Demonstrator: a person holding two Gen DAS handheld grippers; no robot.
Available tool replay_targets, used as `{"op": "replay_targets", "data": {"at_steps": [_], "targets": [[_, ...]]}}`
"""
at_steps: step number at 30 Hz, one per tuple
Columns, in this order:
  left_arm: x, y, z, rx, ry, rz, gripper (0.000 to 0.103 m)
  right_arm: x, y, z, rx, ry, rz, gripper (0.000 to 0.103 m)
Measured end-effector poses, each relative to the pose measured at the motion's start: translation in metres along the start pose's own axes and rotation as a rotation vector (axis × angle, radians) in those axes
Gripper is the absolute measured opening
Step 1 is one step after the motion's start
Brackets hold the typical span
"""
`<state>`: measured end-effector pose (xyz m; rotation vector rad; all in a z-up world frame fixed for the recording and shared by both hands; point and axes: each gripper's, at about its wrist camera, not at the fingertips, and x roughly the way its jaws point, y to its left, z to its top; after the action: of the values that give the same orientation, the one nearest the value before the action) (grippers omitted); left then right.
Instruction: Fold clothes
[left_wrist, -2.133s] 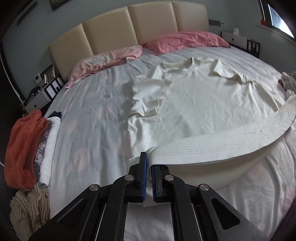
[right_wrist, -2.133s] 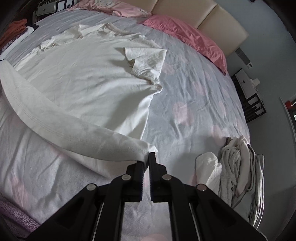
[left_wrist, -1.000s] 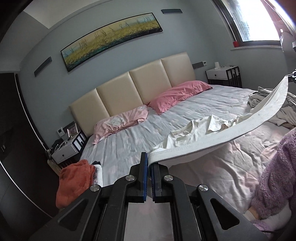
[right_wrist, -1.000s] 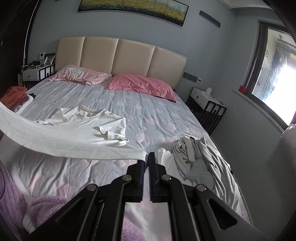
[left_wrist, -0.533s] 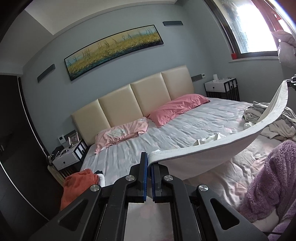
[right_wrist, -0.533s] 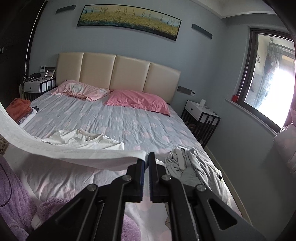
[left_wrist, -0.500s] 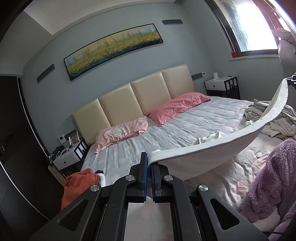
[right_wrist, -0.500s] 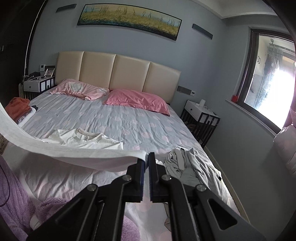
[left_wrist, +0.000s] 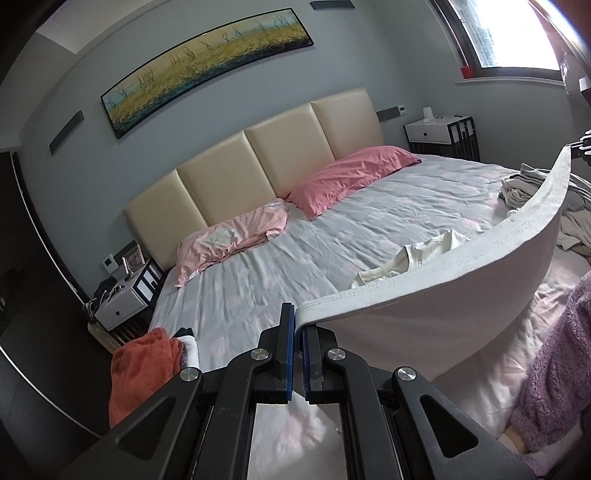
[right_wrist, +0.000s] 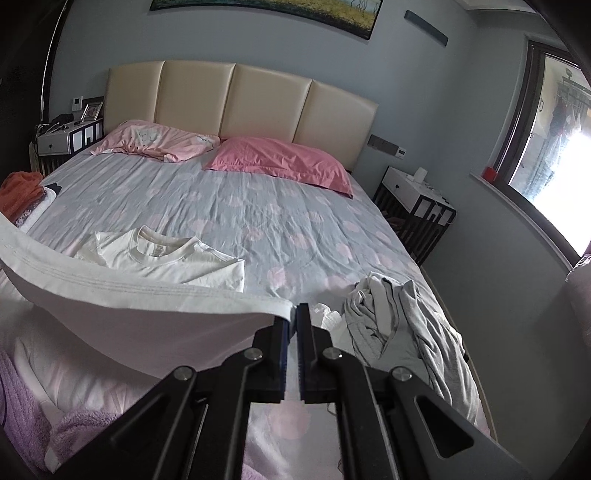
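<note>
We're clamping the white T-shirt (right_wrist: 155, 295) hem, left gripper (left_wrist: 298, 321) and right gripper (right_wrist: 291, 314) stretching it left-right, collar lying far on bed (right_wrist: 258, 221).

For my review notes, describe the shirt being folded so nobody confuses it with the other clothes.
Start at the bed with two pink pillows. Near its foot lies a cream T-shirt, collar toward the headboard, its bottom hem lifted and stretched between the left claw and right claw. Unlike the crumpled grey heap and the orange-topped stack, it is spread out.
</note>
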<state>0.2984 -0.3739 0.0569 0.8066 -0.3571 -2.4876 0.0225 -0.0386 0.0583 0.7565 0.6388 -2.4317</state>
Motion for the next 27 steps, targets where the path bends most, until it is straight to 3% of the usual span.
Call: {"op": "replay_targets", "data": {"at_steps": [14, 27], "targets": [[0.103, 0.013, 0.018, -0.001, 0.068, -0.017, 0.004, 0.096, 0.016, 0.046, -0.035, 0.065, -0.027, 0.004], [0.222, 0.012, 0.009, -0.002, 0.181, -0.038, 0.004, 0.211, 0.040, 0.065, -0.052, 0.167, -0.019, 0.004]]}}
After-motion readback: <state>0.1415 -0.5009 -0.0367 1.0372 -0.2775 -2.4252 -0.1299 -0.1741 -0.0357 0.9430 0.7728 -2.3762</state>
